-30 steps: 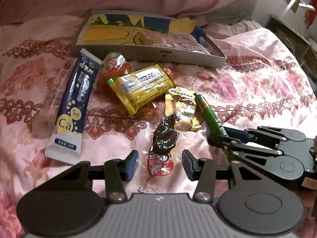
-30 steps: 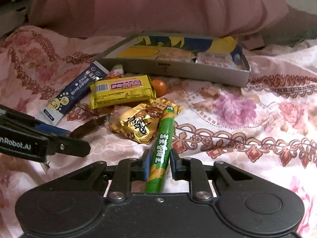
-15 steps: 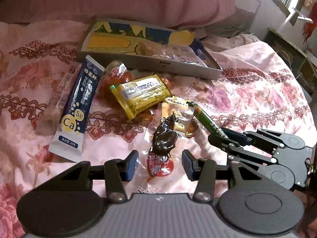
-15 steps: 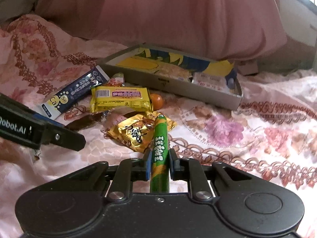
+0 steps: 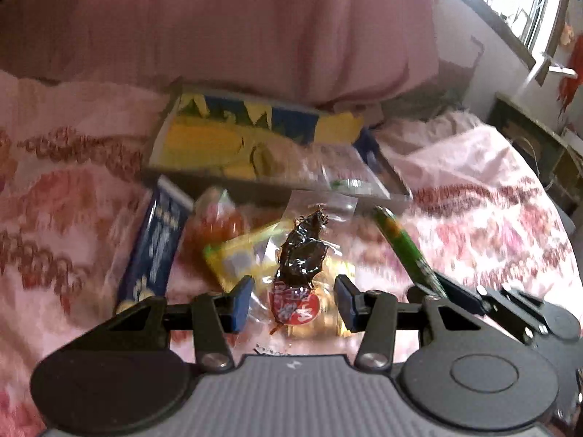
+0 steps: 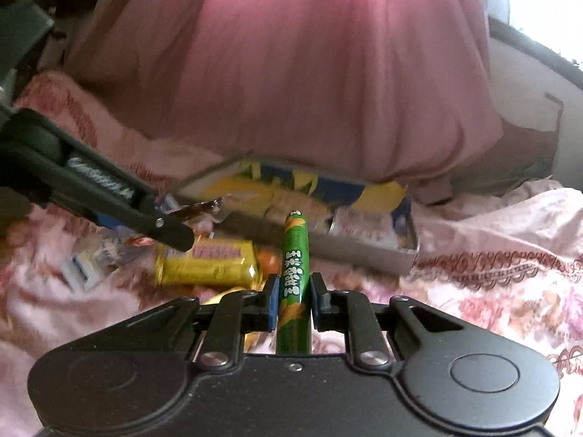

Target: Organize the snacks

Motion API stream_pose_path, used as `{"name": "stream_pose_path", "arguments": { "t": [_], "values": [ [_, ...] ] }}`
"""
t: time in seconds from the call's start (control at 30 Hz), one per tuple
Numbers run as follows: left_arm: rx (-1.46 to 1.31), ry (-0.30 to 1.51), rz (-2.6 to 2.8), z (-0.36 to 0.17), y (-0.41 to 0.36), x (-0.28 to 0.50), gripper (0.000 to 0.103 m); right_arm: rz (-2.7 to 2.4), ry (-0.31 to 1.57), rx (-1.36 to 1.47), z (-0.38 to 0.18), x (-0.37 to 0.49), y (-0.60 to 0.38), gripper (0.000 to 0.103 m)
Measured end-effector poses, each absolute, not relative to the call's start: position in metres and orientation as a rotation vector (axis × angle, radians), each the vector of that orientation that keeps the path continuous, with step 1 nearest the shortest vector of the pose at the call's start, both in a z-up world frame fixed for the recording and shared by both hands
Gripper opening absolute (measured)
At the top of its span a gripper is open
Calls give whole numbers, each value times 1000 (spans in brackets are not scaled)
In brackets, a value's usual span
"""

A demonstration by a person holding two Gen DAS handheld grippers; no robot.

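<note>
a bed (image 5: pixel 473 167) with a pink flowered cover fills both views, and a big pink cushion (image 6: pixel 328 73) rises behind it. on the bed lies a shallow grey tray (image 6: pixel 364 255) with yellow and blue print inside and a few packets in it. in front of the tray lies a loose pile of snacks: a long dark blue sachet (image 5: pixel 156 247) at the left, a yellow bar (image 6: pixel 207 264) in the middle, an orange sweet (image 5: pixel 218 218) between them, and a gold wrapper partly hidden under the rest.

the left tongs (image 5: pixel 293 304) stand partly apart, and between them hangs a clear packet with a dark brown snack (image 5: pixel 302 255) and a red label. it looks raised off the pile, its top pointing at the tray; from the blurred view it cannot be told whether the pads press on its clear edges.

the right tongs (image 6: pixel 294 304) are clamped on a green stick (image 6: pixel 295 266) with white writing. the stick points up and forward, its tip in front of the tray's near wall. in the left view the same stick juts out to the right of the brown snack.
</note>
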State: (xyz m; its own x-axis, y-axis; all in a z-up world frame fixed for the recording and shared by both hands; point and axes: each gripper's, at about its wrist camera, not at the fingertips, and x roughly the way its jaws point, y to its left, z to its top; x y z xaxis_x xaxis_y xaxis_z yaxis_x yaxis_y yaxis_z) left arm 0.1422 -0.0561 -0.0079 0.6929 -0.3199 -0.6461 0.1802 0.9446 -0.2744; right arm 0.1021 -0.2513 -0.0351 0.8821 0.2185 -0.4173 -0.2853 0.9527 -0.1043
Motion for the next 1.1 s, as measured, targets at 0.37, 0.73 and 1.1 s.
{"name": "stream_pose_path", "arguments": {
  "t": [0.37, 0.73, 1.1],
  "values": [
    [-172, 624, -205, 23, -71, 223, 52, 257, 248, -74, -9, 188, -263, 18],
    [-158, 603, -116, 15, -79, 308, 52, 211, 283, 73, -36, 276, -284, 18],
    [-197, 669, -78, -29, -93, 352, 52, 186, 418, 162, -68, 322, -296, 19]
  ]
}}
